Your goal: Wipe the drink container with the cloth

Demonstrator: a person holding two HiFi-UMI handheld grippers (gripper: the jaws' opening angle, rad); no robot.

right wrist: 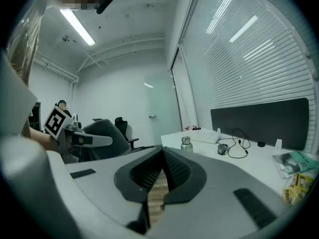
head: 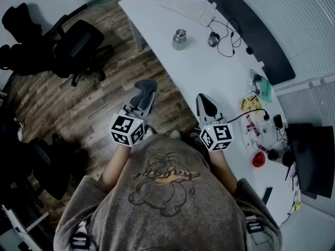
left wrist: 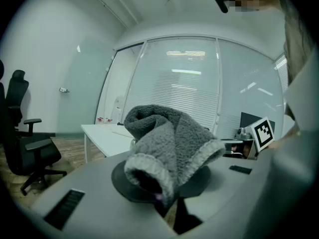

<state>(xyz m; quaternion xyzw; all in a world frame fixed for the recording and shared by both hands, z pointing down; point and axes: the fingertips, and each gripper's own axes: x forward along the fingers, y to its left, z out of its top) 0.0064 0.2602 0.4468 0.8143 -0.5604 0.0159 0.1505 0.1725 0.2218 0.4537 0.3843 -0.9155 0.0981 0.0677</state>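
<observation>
A small metal drink container (head: 179, 40) with a knobbed lid stands upright on the white table (head: 209, 72), well ahead of both grippers; it also shows in the right gripper view as the container (right wrist: 186, 143). A folded grey cloth (left wrist: 167, 146) is clamped in my left gripper (left wrist: 167, 190). In the head view the cloth (head: 146, 86) bulges from the left gripper (head: 141, 99) over the wooden floor beside the table. My right gripper (head: 203, 99) hovers at the table's near edge; the right gripper (right wrist: 162, 161) has its jaws together with nothing between them.
Behind the container, a keyboard (head: 187, 9) and a mouse (head: 213, 39) with cables lie at the table's far end. Packets, a charger and a red object (head: 258, 159) clutter the right side by a dark monitor (head: 314, 156). Black office chairs (head: 78, 46) stand on the floor at left.
</observation>
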